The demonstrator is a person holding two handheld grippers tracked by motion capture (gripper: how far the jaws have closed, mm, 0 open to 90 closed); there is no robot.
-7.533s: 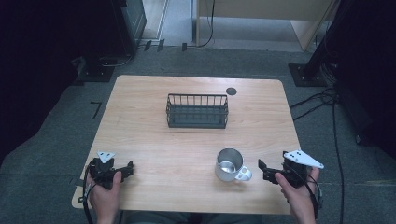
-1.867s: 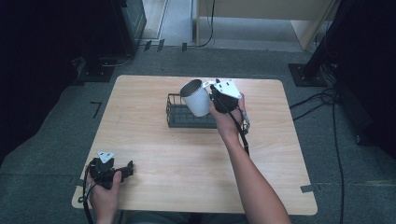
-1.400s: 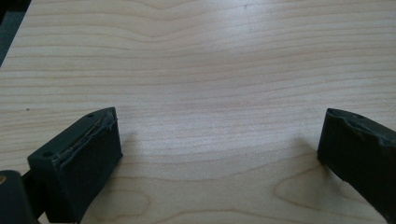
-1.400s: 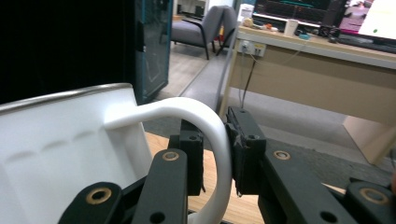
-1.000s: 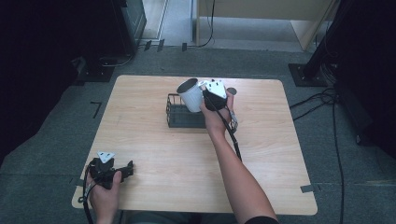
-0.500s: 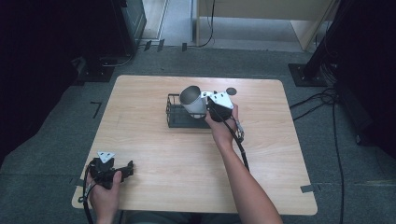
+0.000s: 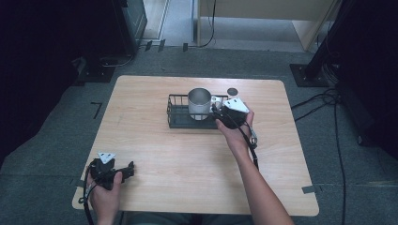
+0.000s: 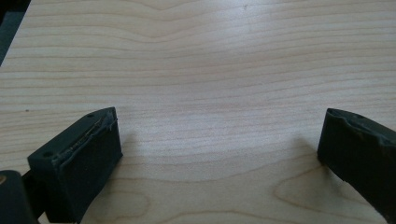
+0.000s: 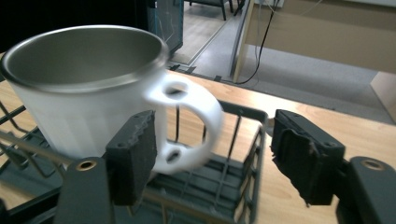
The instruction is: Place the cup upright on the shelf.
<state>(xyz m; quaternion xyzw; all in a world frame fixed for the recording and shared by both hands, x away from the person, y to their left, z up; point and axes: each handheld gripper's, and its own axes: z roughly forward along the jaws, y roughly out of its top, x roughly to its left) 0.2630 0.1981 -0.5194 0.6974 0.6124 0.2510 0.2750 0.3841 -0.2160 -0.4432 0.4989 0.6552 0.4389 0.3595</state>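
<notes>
The worktop [image 7: 187, 159] carries a wire basket [image 7: 180, 117] toward 12 o'clock. The mug [image 7: 199, 103], tilted in the air 1 second ago, now stands upright in it. The right gripper [image 7: 224, 114] has let go, jaws spread about the handle [image 9: 191, 123]; placement looks done. The left gripper [image 7: 119, 172] rests at 7 o'clock, jaws wide, empty.

White mug [image 7: 199, 104], steel-lined, upright in black wire basket [image 7: 178, 118], its right half; handle [image 9: 189, 126] toward 3 o'clock.

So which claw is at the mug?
The right claw, open around the mug handle at the wire basket; the left claw sits open near the table's front corner.
</notes>
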